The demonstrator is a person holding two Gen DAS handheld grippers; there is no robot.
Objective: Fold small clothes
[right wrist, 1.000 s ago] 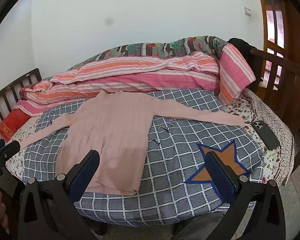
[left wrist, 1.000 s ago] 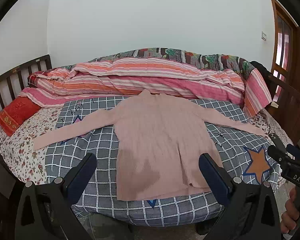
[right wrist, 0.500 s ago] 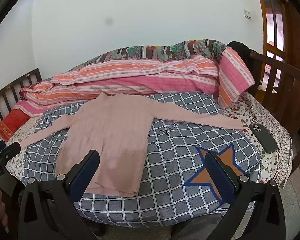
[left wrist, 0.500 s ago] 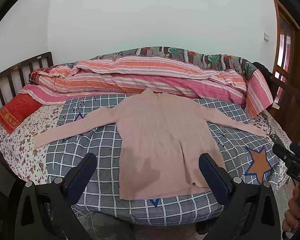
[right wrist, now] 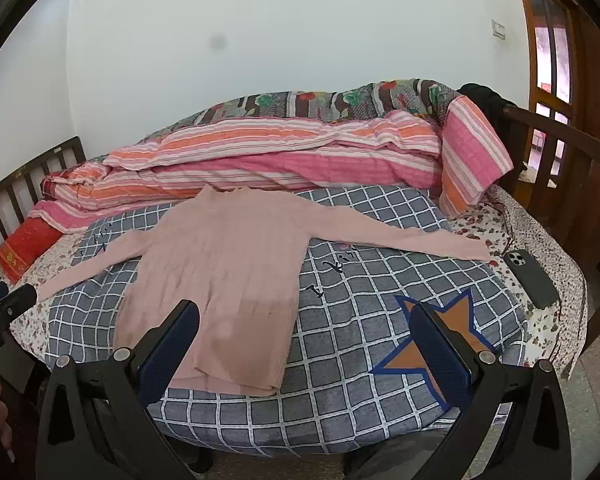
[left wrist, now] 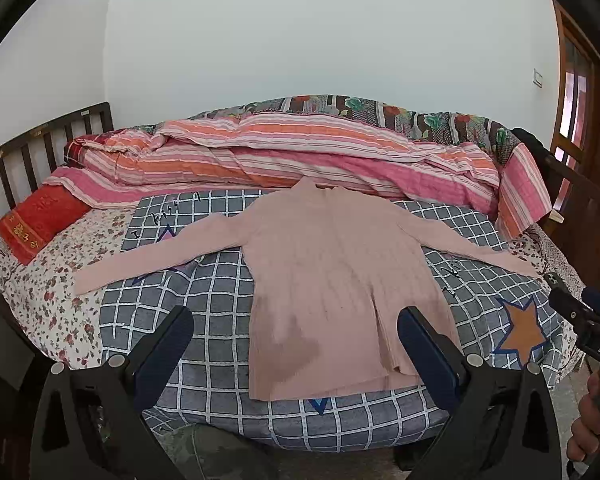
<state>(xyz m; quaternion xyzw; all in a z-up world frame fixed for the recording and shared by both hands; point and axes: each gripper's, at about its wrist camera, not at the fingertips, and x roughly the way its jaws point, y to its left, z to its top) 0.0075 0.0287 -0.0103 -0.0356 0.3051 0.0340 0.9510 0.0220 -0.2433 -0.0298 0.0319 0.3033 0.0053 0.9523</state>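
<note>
Pink sweater (left wrist: 336, 272) flat, sleeves outspread, on checked blanket (left wrist: 204, 292); both tools agape

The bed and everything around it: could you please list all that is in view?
Sweater: one, pink, flat on the checked blanket, sleeves spread.
Checked blanket: one, grey and white with orange stars, over the bed.
Striped duvet: one, pink and orange, bunched behind the sweater.
Red pillow: one, by the headboard.
Headboard: one, dark wood, left.
Phone: one, dark, on the floral sheet, right edge.
Floral sheet: one, white with red flowers.
Left gripper: black, blue pads, jaws open.
Right gripper: same, jaws open.
</note>
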